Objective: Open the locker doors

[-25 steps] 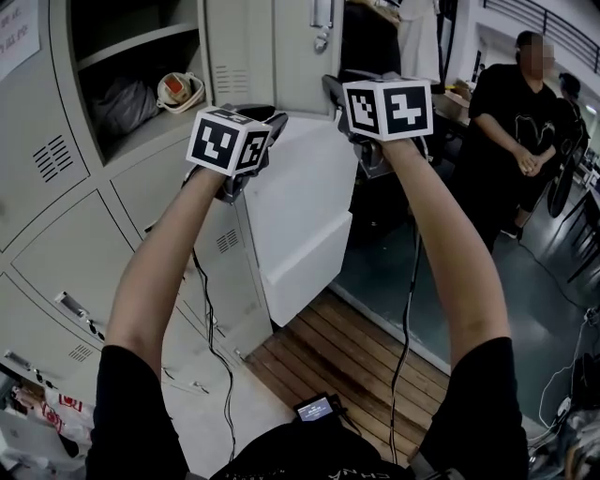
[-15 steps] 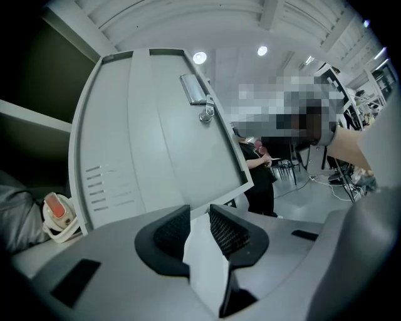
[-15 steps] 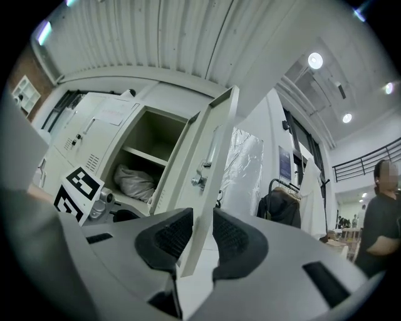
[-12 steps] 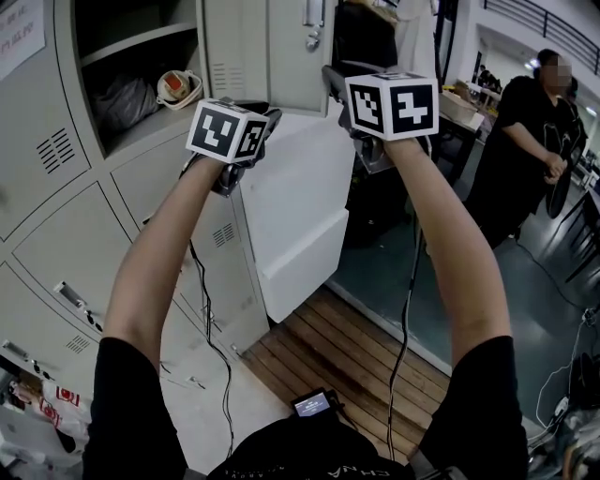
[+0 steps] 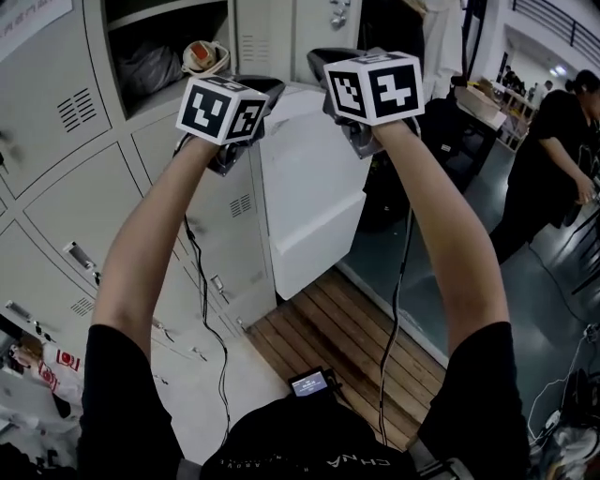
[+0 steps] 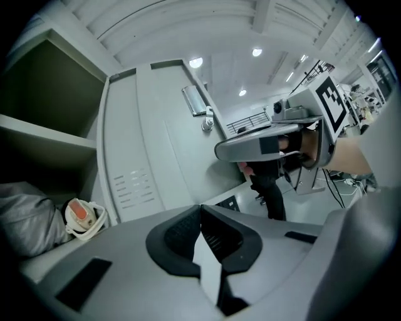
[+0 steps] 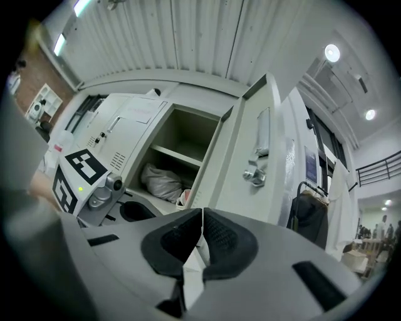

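Observation:
Grey lockers (image 5: 84, 216) fill the left of the head view. An upper compartment (image 5: 159, 42) stands open, its door with a metal latch (image 5: 338, 15) swung out. Below it a white locker door (image 5: 309, 187) also hangs open toward me. My left gripper (image 5: 270, 87) and right gripper (image 5: 319, 60) hover close together just above that white door's top edge. Both are shut, pads touching at the tips, with only white door surface showing beneath them. The left gripper (image 6: 200, 210) faces the latched door (image 6: 195, 100). The right gripper (image 7: 202, 213) faces the open compartment (image 7: 182, 141).
A grey bag (image 5: 148, 66) and a white-and-orange item (image 5: 205, 56) lie in the open compartment. Shut lockers with handles (image 5: 80, 255) sit lower left. A person in black (image 5: 561, 141) stands at right. A wooden floor strip (image 5: 337, 333), cables and a small screen (image 5: 308, 382) lie below.
Both grippers stay shut and have risen slightly, still over the open door. My view has swung left and down along the lockers. The person at right has moved further right.

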### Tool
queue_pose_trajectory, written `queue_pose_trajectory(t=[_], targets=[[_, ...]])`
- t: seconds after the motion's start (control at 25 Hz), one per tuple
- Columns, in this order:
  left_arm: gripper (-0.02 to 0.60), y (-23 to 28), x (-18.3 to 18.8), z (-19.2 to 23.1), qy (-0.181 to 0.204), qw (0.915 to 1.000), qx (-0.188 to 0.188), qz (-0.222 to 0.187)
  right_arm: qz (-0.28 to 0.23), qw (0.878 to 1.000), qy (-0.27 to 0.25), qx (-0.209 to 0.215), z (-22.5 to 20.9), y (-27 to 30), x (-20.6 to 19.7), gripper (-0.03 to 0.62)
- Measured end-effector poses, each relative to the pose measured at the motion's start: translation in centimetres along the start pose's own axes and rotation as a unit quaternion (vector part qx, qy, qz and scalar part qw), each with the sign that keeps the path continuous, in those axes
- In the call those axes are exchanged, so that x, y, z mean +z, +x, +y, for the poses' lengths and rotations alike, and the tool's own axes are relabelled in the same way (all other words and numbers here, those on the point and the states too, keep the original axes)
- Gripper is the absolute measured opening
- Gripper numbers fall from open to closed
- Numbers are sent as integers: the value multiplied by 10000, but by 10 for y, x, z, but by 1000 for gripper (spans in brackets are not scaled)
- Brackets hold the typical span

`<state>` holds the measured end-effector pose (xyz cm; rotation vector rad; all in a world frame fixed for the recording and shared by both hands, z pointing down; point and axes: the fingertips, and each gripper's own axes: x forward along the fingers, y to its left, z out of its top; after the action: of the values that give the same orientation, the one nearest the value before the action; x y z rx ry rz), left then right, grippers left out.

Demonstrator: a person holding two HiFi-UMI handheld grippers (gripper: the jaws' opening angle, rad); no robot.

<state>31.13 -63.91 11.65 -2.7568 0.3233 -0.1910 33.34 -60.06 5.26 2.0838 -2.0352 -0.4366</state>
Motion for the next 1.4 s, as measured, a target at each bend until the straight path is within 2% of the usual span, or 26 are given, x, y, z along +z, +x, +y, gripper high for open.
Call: queue_pose_trajectory(t=[0.2,0.36,0.56,0.68,0.92,1.08,1.4], targets=[[20,-28,-22,23,-54,9991,372,176,-7,10000,-11,25,28,23,2,35],[20,-43,-34,38,-79,9977,596,303,-105,9999,-32,-38,31,33,6,35],[20,-62,-46,34,-78,9966,698,436,-193,9997,167,38,37,30,3,35],[20,-81,-39,28,-64,9968,698,372,-155,9998,145,14,48,22,7,35],[20,-144,-28,0,-135,9972,704,191,-47,9998,165,76,98,-13,19,35],[20,-192,-18,-25,-349,9970,692,46,-68,9994,301,155,134,-53,34,35],[20,-267,0,-102,-534,9966,590,-223,46,9994,266,235,195,-146,46,35]])
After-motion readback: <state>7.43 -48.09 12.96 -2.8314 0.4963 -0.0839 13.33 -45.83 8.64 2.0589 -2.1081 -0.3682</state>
